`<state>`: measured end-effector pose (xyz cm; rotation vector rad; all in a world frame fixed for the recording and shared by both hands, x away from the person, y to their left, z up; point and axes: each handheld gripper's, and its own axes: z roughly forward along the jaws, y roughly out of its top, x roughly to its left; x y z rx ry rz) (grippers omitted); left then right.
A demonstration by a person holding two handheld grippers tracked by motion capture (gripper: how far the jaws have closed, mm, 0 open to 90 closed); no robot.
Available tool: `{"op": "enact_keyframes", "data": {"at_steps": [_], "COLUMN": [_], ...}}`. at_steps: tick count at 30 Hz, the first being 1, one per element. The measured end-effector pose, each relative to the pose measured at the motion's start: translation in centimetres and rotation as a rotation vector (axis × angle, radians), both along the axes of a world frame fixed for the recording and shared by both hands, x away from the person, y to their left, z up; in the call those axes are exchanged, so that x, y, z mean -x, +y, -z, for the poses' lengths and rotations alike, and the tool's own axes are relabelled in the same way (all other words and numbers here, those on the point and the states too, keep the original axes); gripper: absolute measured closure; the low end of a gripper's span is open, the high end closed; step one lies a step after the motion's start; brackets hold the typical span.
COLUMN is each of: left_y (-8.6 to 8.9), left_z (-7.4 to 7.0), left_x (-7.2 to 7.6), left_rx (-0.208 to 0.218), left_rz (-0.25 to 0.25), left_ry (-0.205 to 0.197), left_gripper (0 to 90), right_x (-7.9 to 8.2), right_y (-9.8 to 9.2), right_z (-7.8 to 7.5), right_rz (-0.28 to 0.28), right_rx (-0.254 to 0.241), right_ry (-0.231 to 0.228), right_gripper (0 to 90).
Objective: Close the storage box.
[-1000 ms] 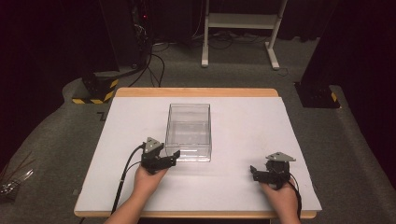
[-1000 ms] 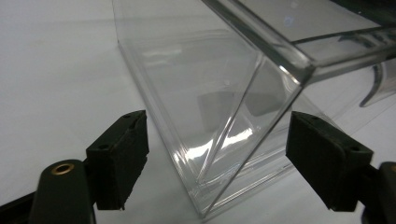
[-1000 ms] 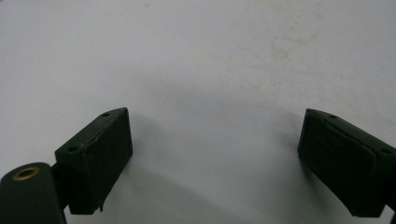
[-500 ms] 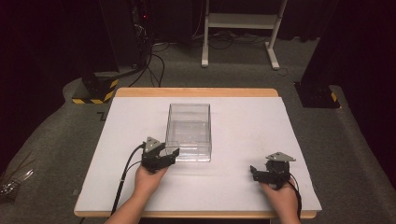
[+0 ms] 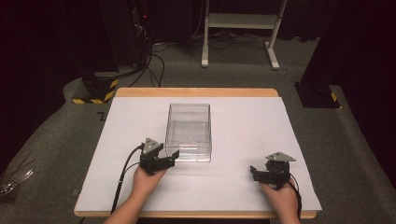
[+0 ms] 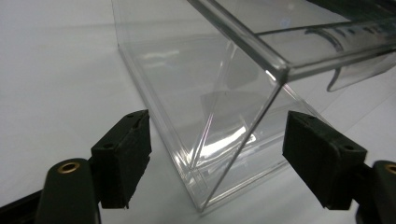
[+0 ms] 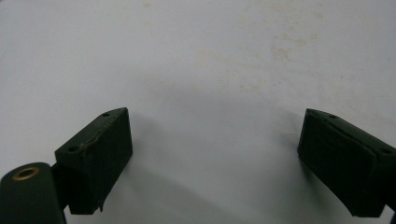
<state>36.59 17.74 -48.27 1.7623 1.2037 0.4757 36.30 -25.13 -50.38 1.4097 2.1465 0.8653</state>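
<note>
My left gripper (image 6: 217,158) gapes astride clear box (image 6: 224,93) corner; square up before closing. Right gripper (image 7: 215,158) spread, empty.

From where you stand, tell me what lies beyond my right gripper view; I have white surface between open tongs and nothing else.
Observer: The right tongs sit near the table's near right corner, pointing left across the white table.
Operator: Report what else is on that table.
Observer: A clear plastic box, lidless as far as I can tell, stands at the middle, with nothing visible inside it.
Operator: Give me the left hand's position.
Observer: The left tongs are open, with the box's near left corner between the two jaws, neither one touching it.
</note>
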Motion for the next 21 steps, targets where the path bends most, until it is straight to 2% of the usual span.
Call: {"op": "enact_keyframes", "data": {"at_steps": [13, 21], "left_y": [2.4, 4.5], "left_z": [-0.3, -0.4], "left_x": [2.0, 3.1], "left_rx": [0.02, -0.001], "left_rz": [0.024, 0.014], "left_ry": [-0.001, 0.002], "left_gripper": [22.4, 22.4], "right_x": [0.0, 0.0], "right_y": [0.0, 0.0], "right_z": [0.0, 0.0], "right_rz": [0.001, 0.001], "right_rx": [0.0, 0.0], "right_ry": [-0.002, -0.002], "right_gripper": [9.9, 10.0]}}
